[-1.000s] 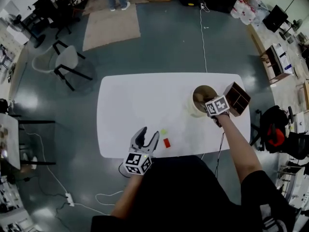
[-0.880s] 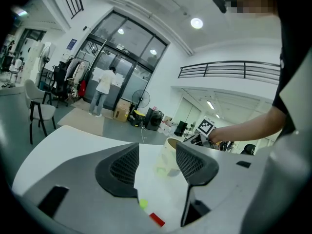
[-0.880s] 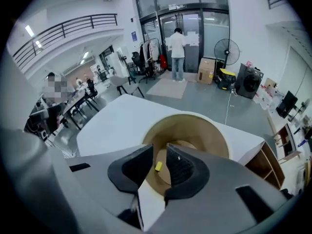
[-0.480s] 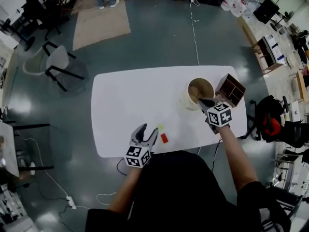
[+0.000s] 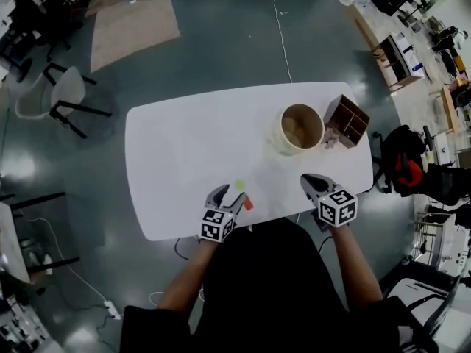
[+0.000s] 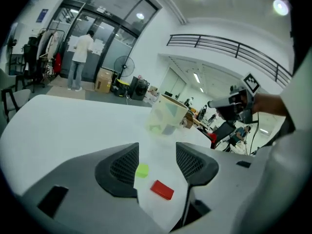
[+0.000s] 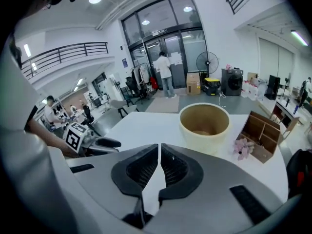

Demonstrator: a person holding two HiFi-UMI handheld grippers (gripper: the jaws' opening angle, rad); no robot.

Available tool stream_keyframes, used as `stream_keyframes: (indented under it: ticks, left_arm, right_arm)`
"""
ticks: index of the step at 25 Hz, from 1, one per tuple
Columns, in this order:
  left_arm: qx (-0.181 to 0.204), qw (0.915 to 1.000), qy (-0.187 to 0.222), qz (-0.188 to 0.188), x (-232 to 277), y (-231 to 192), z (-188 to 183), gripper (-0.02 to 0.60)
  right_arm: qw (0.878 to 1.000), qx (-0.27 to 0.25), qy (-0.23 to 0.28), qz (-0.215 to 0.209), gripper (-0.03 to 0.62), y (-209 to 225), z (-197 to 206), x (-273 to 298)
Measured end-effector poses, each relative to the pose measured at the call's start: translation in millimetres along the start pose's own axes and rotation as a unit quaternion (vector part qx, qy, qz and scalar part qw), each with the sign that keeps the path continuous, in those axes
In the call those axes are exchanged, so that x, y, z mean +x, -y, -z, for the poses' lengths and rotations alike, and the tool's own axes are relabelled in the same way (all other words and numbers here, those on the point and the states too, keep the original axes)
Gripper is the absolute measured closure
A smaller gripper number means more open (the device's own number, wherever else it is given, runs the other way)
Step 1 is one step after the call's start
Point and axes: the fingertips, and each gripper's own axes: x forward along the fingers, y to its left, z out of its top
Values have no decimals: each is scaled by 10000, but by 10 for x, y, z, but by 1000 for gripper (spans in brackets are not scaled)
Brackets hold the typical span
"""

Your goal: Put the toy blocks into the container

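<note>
Container [image 5: 278,143] stands on the white desk [image 5: 184,160] well ahead of both claws, up and to the right of the left one and almost straight in front of the right one, with a brown divided box [image 5: 346,121] just beside it on its far right. Left claw [image 5: 228,197] hangs low over the desk's near edge with its jaws spread wide and nothing pinched. Right claw [image 5: 310,181] sits well off to the left claw's right; its jaws have just been closing and now meet but for a thin slit, with nothing between them, so it is in no state to take anything. Red block [image 6: 162,189] shows in the gap between the left claw's jaws, close under them and a shade toward the right jaw, lying flat on the desk, its long axis skewed across the gap rather than in line with the jaws. Green block [image 6: 142,170] lies just beyond the red one, hard by the left jaw's pad, the two blocks near but apart. Whether the pads are already down at block level I cannot tell. By my reading the left claw is far the nearer to both blocks, and the red one is the likelier first pick; a small turn to square the pads against its long sides would probably help
</note>
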Motion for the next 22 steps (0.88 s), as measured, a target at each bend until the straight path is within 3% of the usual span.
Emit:
stream_keyframes:
  ticks: [5,10,18,22]
  left_arm:
    - [-38,9990,-433,-78,267,-53,248,364]
    - [49,9964,-828,-187,546,-108,472,364]
    - [-62,9849,-1549,-765,761,-249,848,362]
    - [6,9805,-1678,-1024,814,-338,913,364]
  right_arm:
    - [9994,305,-55,-165,580,-141,274,-25]
    - [9979,209,-96,-608,580,-188,317,72]
    - [9929,42,-102,-1187,580,-65,257,48]
    - [9903,-33,-76,-1390,580,57,228,-56]
